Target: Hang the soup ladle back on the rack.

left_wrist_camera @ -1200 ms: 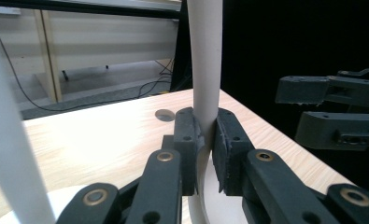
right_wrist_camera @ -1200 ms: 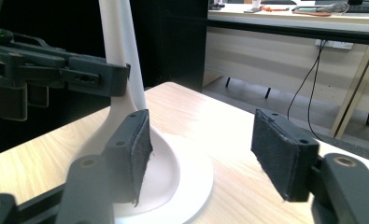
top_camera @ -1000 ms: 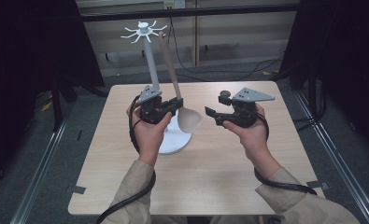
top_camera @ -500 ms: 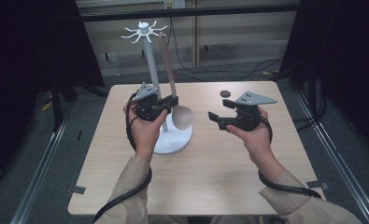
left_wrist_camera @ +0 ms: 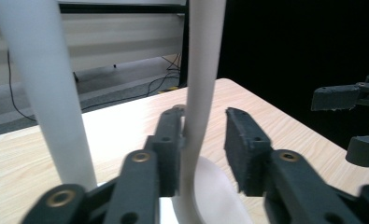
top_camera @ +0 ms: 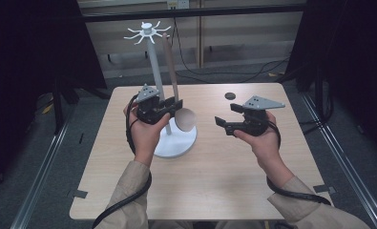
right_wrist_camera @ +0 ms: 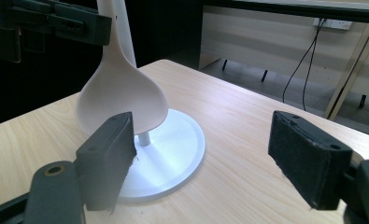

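Note:
A white stand (top_camera: 152, 71) with a ring of hooks on top rises from a round base (top_camera: 176, 143) on the table. A beige long-handled spoon (top_camera: 171, 67) hangs from a hook, bowl (top_camera: 186, 119) down over the base. My left gripper (top_camera: 174, 106) has its jaws around the spoon handle (left_wrist_camera: 198, 93). They have just been opening; one pad lies close beside the handle and a gap shows at the other. My right gripper (top_camera: 225, 115) faces the spoon bowl (right_wrist_camera: 121, 98) from the right. Its jaws have just been opening too, with nothing between them.
The light wooden table (top_camera: 214, 181) also carries a small dark disc (top_camera: 230, 95) at the back right. The stand's pole (left_wrist_camera: 46, 93) rises close to the left of my left jaws. Dark curtains and a cabled floor surround the table.
The left jaws have parted from the spoon handle, which hangs on its hook. The right jaws stand a little wider. Both hands have stayed almost in place.

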